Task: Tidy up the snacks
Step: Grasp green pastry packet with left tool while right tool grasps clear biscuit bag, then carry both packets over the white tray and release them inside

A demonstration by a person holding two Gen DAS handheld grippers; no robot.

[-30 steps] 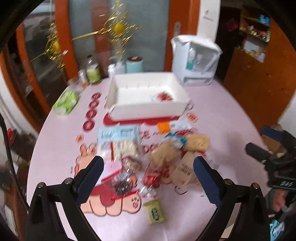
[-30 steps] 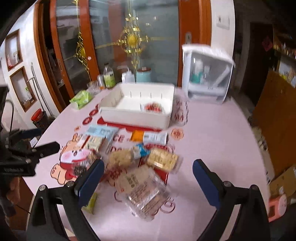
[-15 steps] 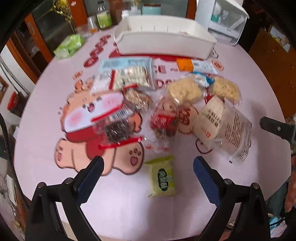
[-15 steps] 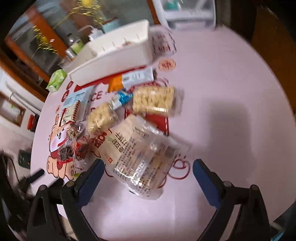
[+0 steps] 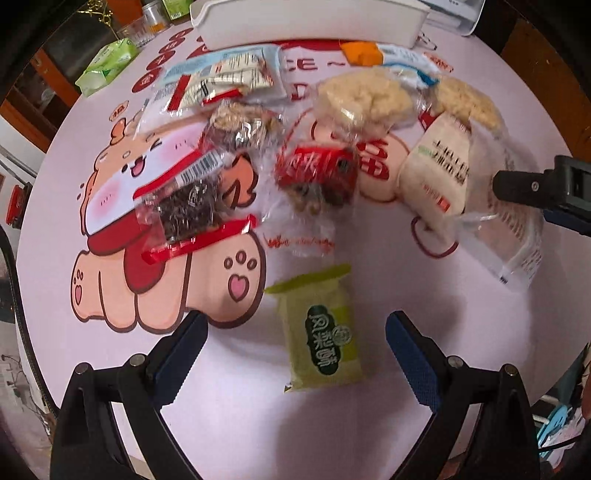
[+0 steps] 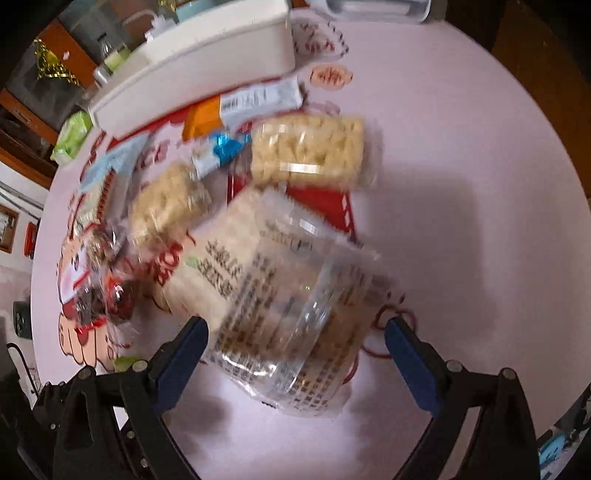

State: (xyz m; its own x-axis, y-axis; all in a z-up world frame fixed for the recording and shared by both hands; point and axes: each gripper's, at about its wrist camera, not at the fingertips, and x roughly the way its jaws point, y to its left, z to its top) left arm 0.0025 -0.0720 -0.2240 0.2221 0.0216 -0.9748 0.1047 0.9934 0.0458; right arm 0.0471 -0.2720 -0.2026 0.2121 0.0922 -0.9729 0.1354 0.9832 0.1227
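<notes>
The left gripper (image 5: pixel 297 345) is held released over a green packet (image 5: pixel 321 332). The right gripper (image 6: pixel 295 347) is spread, released, around a clear bag (image 6: pixel 291 317) on the worktop (image 6: pixel 461 155).

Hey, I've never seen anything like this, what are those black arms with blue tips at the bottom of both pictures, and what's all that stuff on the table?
There is no robot here. A person holds a two-fingered claw in each hand, and each claw carries a wide-angle camera looking forward along its fingers, so each picture is one claw's own view.

The left claw is open and empty, poised over a green snack packet. The right claw is also open and empty, over a large clear bag with printed text.

Both look down on a round pink table strewn with wrapped snacks. At the far side sits a white bin, probably where the snacks will go. The dark shape at the right edge of the left view is the other claw.
</notes>
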